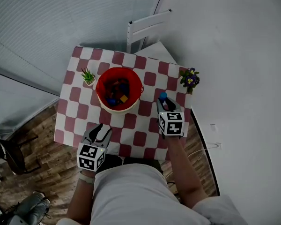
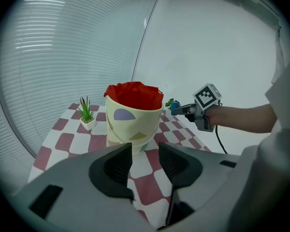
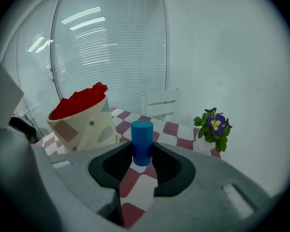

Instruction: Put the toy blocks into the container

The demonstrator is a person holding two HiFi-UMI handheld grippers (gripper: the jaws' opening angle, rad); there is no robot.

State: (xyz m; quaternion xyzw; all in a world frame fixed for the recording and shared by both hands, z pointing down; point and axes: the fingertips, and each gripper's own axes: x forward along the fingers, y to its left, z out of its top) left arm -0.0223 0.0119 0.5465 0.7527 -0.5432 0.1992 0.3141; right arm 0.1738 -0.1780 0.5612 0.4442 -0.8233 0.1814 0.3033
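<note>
A cream bucket with a red lining (image 1: pixel 119 89) (image 2: pixel 133 115) (image 3: pixel 82 120) stands on the checkered table (image 1: pixel 75 102); several coloured blocks lie inside it. My right gripper (image 1: pixel 163 102) (image 3: pixel 142 156) is shut on a blue cylinder block (image 3: pixel 142 141) (image 1: pixel 163 96), held upright above the table to the right of the bucket. The left gripper (image 1: pixel 99 134) (image 2: pixel 144 164) is open and empty near the table's front edge, pointing at the bucket. From the left gripper view, the right gripper (image 2: pixel 179 109) with the blue block shows beside the bucket.
A small green succulent in a white pot (image 1: pixel 88 77) (image 2: pixel 86 114) sits left of the bucket. A purple flower pot (image 1: pixel 190 79) (image 3: pixel 215 129) stands at the table's right corner. A white chair (image 1: pixel 147 29) (image 3: pixel 159 103) is behind the table, against the wall.
</note>
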